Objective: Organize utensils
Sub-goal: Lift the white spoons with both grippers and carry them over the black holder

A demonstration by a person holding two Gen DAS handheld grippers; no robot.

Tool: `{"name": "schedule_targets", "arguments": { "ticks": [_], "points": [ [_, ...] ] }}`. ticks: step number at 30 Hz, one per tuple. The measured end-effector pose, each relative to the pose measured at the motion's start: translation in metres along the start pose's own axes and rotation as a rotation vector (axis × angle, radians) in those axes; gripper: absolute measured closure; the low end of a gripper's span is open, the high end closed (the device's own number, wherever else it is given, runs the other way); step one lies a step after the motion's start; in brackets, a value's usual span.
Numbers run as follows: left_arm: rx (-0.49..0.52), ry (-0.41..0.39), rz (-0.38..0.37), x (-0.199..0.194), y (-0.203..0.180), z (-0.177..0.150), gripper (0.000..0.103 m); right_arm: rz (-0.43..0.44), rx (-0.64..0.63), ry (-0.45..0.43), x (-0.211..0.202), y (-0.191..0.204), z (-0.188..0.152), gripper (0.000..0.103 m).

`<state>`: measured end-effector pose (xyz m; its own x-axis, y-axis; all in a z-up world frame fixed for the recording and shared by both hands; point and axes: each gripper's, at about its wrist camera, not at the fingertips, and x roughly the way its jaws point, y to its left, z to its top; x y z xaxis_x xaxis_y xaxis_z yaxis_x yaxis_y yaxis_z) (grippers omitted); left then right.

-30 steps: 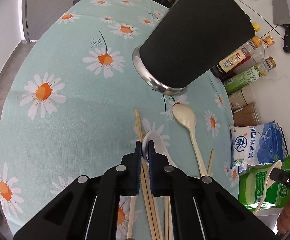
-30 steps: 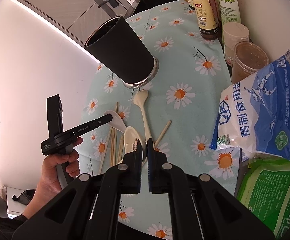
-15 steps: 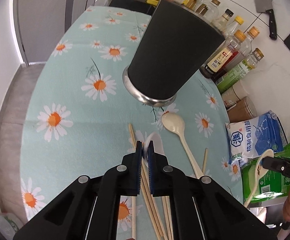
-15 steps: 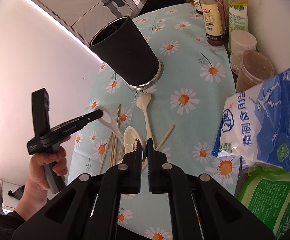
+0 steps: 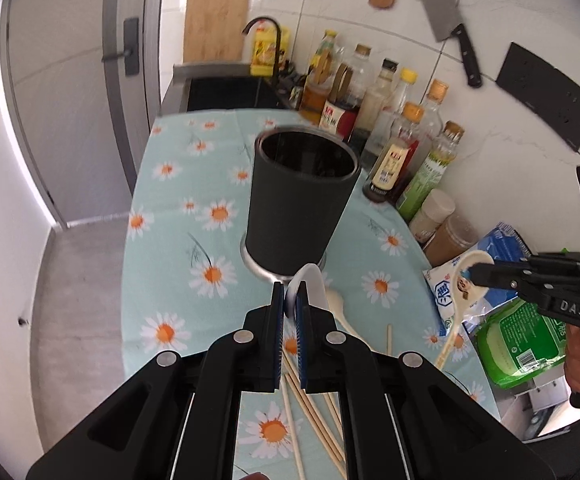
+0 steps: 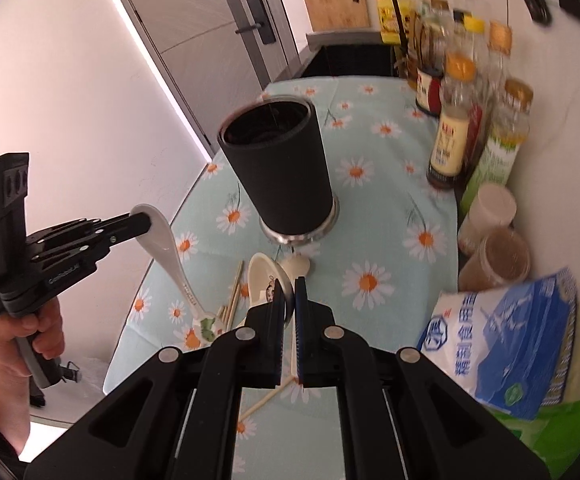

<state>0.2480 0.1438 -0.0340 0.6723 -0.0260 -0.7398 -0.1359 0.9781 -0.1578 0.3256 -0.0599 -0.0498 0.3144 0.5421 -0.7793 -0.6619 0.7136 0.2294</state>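
A black utensil holder (image 5: 298, 204) (image 6: 278, 172) stands upright on the daisy tablecloth (image 5: 170, 248), its mouth open. My left gripper (image 5: 289, 300) (image 6: 146, 224) is shut on the bowl rim of a white spoon (image 5: 310, 280) (image 6: 168, 246), held in the air with its handle hanging down. My right gripper (image 6: 288, 296) (image 5: 476, 270) is shut on the bowl of a cream patterned spoon (image 6: 260, 280) (image 5: 464, 286), also off the cloth. Another cream spoon (image 5: 340, 310) (image 6: 300, 266) and several chopsticks (image 5: 310, 400) (image 6: 234, 296) lie on the cloth in front of the holder.
Sauce bottles (image 5: 394, 152) (image 6: 454, 132) and two jars (image 6: 494, 252) line the wall side. A blue-white salt bag (image 6: 510, 340) and a green bag (image 5: 518, 344) sit at the right. A sink (image 5: 226, 88) lies behind the cloth. A cleaver (image 5: 446, 20) hangs on the wall.
Both grippers rose, each carrying its spoon up off the cloth. The views tilted up, so the holder's open mouth now shows.
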Motion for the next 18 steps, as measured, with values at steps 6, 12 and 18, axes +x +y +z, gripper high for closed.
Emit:
{"name": "schedule_targets", "arguments": {
  "ticks": [6,12,18],
  "points": [
    [0.096,-0.077,0.029,-0.028,-0.008,0.026,0.098,-0.062,-0.062,-0.089,-0.019,0.020,0.029,0.097],
    [0.182,-0.162,0.072,-0.048,-0.013,0.056,0.098,-0.124,-0.111,-0.178,-0.039,0.040,0.060,0.097],
    [0.218,-0.202,0.094,-0.049,-0.010,0.081,0.098,-0.181,-0.133,-0.228,-0.047,0.049,0.091,0.097]
  ]
}}
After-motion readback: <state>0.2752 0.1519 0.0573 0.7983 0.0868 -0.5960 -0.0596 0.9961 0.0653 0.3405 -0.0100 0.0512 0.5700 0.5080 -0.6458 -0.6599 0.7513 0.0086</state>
